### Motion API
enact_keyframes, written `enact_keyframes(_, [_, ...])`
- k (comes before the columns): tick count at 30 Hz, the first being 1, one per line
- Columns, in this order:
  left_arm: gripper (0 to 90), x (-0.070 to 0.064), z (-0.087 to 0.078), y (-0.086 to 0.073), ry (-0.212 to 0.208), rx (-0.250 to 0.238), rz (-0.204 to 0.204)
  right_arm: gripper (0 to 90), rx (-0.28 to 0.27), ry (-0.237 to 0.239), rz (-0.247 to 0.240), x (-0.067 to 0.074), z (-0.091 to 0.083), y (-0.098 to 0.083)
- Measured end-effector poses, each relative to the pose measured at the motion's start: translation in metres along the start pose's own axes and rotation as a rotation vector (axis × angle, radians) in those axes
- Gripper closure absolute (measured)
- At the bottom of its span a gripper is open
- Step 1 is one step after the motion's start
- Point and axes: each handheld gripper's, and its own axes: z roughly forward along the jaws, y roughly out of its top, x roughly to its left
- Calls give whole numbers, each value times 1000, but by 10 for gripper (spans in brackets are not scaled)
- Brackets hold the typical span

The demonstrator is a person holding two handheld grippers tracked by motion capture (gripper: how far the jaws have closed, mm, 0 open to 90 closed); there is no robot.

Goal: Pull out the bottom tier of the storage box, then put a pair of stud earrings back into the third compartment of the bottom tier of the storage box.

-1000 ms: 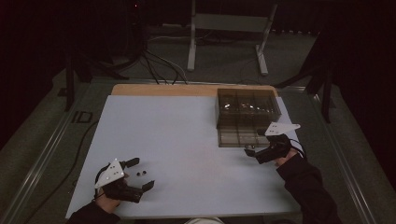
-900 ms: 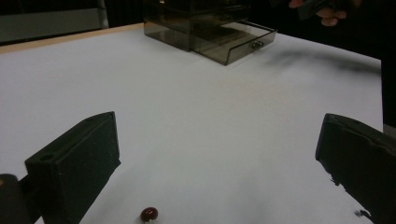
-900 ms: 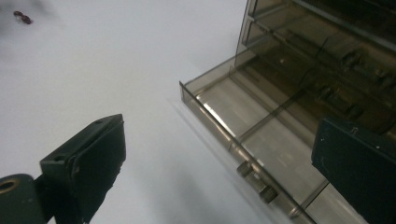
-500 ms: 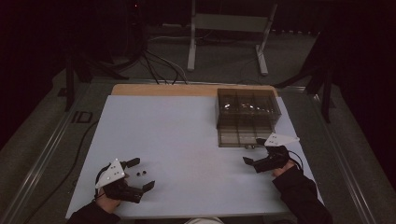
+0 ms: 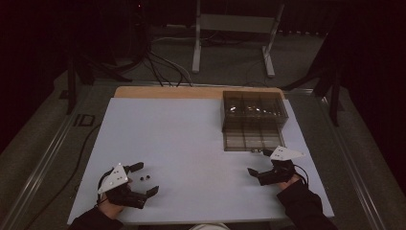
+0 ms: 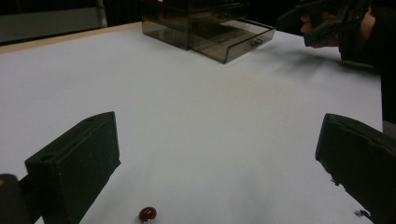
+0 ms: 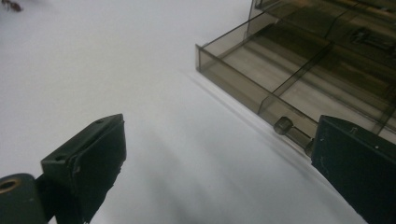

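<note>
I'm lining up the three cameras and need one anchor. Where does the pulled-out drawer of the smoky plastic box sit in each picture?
High view: the open drawer lies right of centre, just ahead of the right gripper.
Left gripper view: the drawer sits at top centre, far across the table.
Right gripper view: the drawer is in the upper right, close by.
Shared landmark: the drawer handle on its front wall.

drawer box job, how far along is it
Done: the smoky drawer stands pulled out of its box, and its near compartments look empty. In hand: nothing; the right tongs sit open just in front of the drawer, and the left tongs sit open around two small dark beads on the white table. Left: probably picking up the beads and carrying them to the drawer.
</note>
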Motion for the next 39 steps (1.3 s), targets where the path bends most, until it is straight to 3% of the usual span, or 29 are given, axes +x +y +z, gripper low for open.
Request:
enact_keyframes(22, [9, -2, 4, 1, -20, 39, 7, 34, -21, 5, 1, -1, -1, -3])
enact_keyframes(30, [9, -9, 1, 14, -38, 35, 33, 34, -26, 10, -1, 0, -2, -2])
enact_keyframes(36, [10, -11, -5, 28, -38, 21, 18, 34, -38, 9, -1, 0, -3, 0])
enact_keyframes(39, [10, -11, -7, 32, -13, 15, 9, 34, -38, 11, 1, 0, -3, 0])
